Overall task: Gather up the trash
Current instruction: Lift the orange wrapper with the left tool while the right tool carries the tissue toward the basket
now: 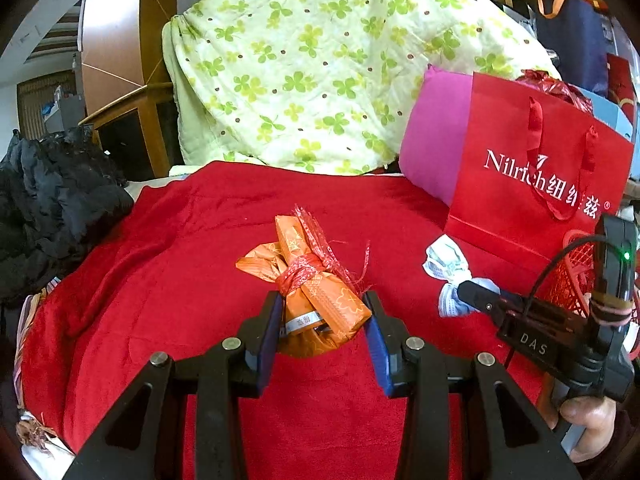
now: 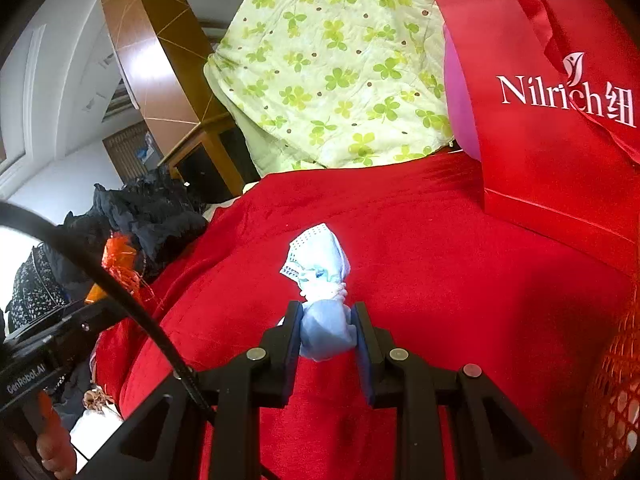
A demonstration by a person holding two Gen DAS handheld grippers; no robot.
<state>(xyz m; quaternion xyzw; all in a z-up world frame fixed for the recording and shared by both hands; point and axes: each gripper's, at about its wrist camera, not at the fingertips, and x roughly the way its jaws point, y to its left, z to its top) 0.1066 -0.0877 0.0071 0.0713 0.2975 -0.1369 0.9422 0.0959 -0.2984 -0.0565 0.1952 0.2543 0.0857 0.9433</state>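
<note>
Left wrist view: the left tool [image 1: 323,322] clamps an orange wrapper bundle [image 1: 316,284] tied with red ribbon, its pads pressed to both sides, low over the red blanket [image 1: 180,248]; right wrist view: the right tool [image 2: 327,334] pinches a knotted blue face mask [image 2: 322,300] above the same blanket; a red Nilrich gift bag [image 2: 560,128] stands near, to the right.

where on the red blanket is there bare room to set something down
Bare red blanket lies left of the orange bundle, toward the black jacket, and behind it up to the green quilt. The right is crowded: mask wad, red bag, red basket.
</note>
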